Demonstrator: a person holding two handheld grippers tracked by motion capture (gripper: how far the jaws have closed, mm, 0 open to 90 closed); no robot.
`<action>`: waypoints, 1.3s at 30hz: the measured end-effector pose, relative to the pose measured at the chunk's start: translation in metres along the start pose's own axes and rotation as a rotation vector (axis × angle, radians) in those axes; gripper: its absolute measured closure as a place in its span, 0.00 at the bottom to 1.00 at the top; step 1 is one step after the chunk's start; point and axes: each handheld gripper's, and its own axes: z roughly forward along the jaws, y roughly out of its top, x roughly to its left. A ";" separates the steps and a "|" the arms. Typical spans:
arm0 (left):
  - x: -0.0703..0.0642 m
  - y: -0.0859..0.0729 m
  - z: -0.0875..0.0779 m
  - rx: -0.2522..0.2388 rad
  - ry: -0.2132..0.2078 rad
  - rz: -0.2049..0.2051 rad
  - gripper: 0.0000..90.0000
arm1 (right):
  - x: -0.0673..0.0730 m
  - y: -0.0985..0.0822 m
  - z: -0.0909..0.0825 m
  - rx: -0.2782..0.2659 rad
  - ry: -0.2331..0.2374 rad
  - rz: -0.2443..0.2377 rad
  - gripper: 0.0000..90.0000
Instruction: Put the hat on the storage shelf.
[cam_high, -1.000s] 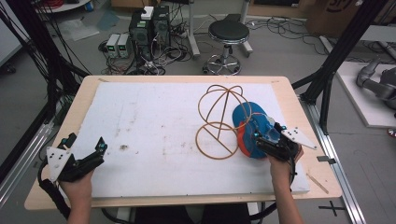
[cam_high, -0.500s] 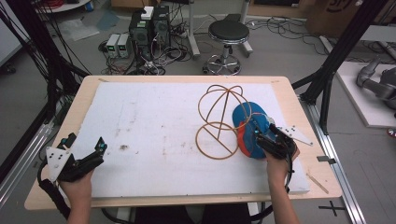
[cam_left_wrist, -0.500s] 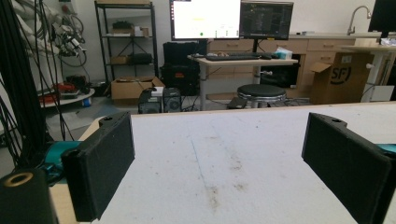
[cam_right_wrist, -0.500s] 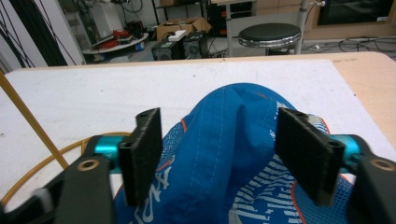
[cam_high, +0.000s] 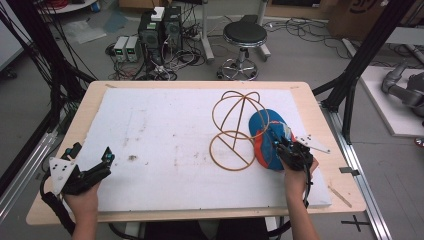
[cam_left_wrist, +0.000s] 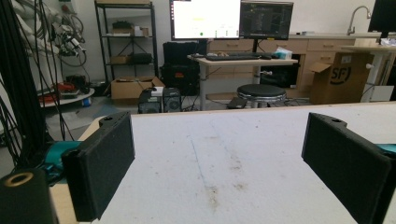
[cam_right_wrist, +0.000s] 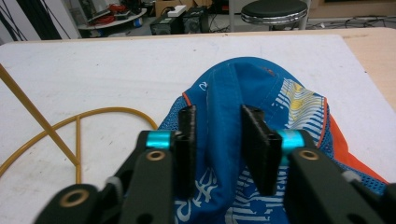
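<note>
Since a second ago the right gripper (cam_right_wrist: 215, 140) has edged slightly forward onto the blue cap (cam_high: 267, 137), and its jaws now stand narrow, pinching a raised fold of the cap's fabric between them. The cap lies at the right of the white worktop (cam_high: 165, 130), touching the gold wire stand (cam_high: 237, 131) just beside it. The left gripper (cam_high: 97, 167) has stayed at the worktop's near left edge, jaws wide apart and holding nothing.

Cap (cam_high: 267, 137) right of wire stand (cam_high: 237, 131), on table (cam_high: 165, 135)
</note>
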 end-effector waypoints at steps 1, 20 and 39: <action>0.000 0.000 0.000 -0.001 0.000 0.000 0.11 | 0.000 0.000 0.000 0.000 0.000 0.000 0.83; 0.000 0.000 0.000 0.001 0.002 0.001 0.11 | -0.002 0.007 -0.011 -0.096 0.007 0.016 0.99; 0.000 0.000 0.000 0.003 0.002 0.001 0.11 | -0.005 0.050 -0.035 -0.221 -0.011 0.015 0.99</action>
